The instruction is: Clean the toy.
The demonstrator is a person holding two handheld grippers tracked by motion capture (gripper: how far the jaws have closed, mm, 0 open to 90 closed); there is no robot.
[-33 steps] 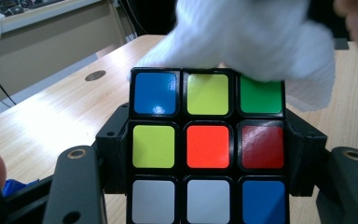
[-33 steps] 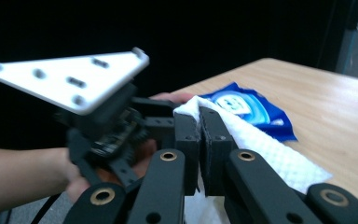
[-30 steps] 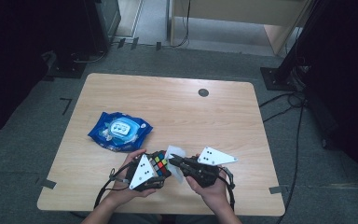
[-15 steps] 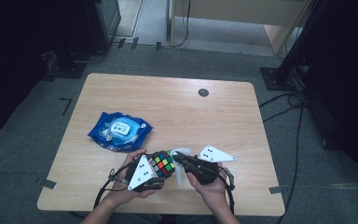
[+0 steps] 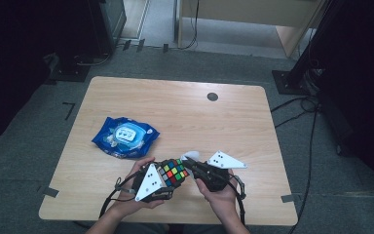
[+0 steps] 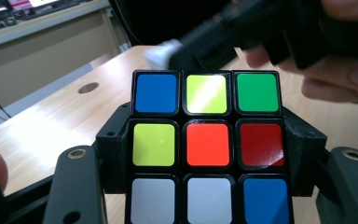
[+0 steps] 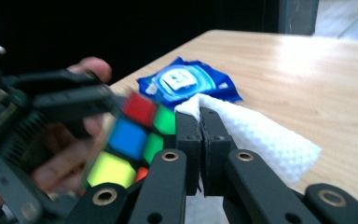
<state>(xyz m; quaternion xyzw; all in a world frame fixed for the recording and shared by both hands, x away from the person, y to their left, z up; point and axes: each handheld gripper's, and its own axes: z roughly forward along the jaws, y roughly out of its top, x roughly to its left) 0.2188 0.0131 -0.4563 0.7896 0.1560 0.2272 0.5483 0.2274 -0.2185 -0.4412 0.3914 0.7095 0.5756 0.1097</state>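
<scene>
A scrambled Rubik's cube point(image 5: 174, 171) is held just above the table's near edge, and my left gripper point(image 5: 169, 178) is shut on it. In the left gripper view the cube point(image 6: 205, 144) sits between the two black jaws, its sides pressed by the pads point(image 6: 114, 149). My right gripper point(image 5: 189, 165) is shut on a white wipe point(image 5: 191, 156) and touches the cube's upper right edge. In the right gripper view the jaws point(image 7: 199, 119) are pressed together on the wipe point(image 7: 261, 135), right beside the cube point(image 7: 135, 135).
A blue pack of wet wipes point(image 5: 124, 136) lies on the wooden table point(image 5: 224, 122), left of the middle. A round cable hole point(image 5: 213, 96) sits near the far edge. A person's hands hold both grippers at the near edge.
The right gripper with the wipe has shifted slightly against the cube. The left hand and the cube have stayed almost still.
</scene>
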